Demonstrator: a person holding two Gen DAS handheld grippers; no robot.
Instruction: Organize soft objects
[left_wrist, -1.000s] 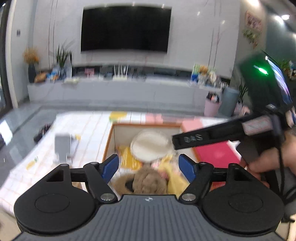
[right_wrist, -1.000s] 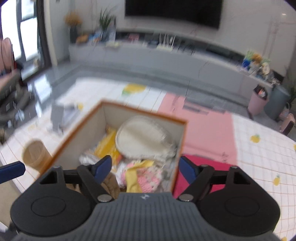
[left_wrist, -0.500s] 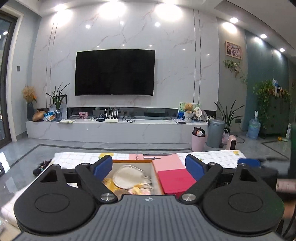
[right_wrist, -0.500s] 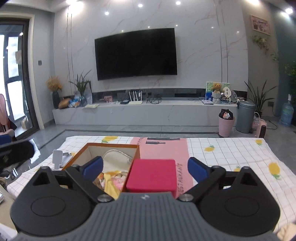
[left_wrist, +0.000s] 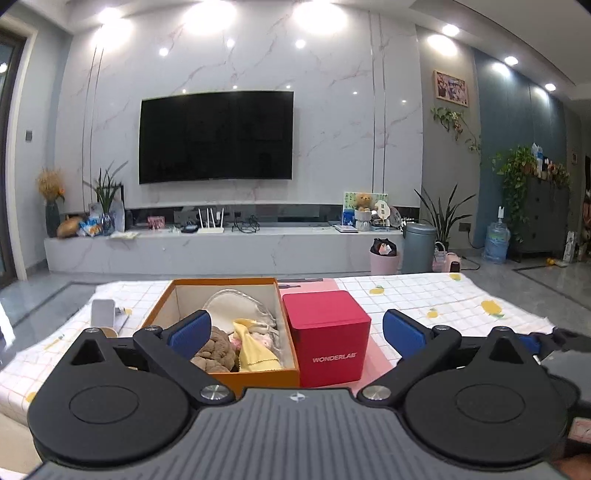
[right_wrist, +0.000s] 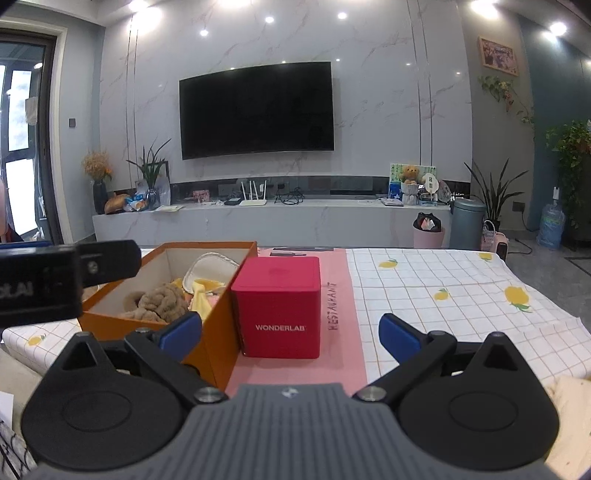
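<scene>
While both grippers hang back from the near edge, a bed-like surface covered by a white checked cloth with yellow lemon prints (right_wrist: 436, 284) and a pink stripe down its middle (right_wrist: 341, 295) fills the foreground of each wrist view. On it sits an open orange cardboard box with a pale inside (left_wrist: 221, 374), and the soft things lie inside it: a fuzzy brown plush (left_wrist: 216, 349), a yellow cloth (left_wrist: 255, 354), a cream padded pouch (left_wrist: 236, 306) and something small and pink between them. Just beside the box's right wall, on the pink stripe, stands a red cube-shaped box lettered WONDERLAB (left_wrist: 325, 336); whether the two touch I cannot tell. A small white device (left_wrist: 103, 312) lies on the cloth left of the orange box.

The left gripper (left_wrist: 295, 328) has its blue-padded fingers spread wide with nothing between them. The right gripper (right_wrist: 290, 330) is opening the last bit, its span empty too; both boxes lie well beyond the tips.

Behind the surface, a grey marble wall carries a large dark television (left_wrist: 216, 136) above a long pale marble console (left_wrist: 221, 251) crowded with a white router, vases and a small teddy bear. A pink bin (left_wrist: 384, 260) and a grey cylindrical bin (left_wrist: 419, 247) stand on the glossy grey floor at the right, near potted plants and a dark cabinet.
</scene>
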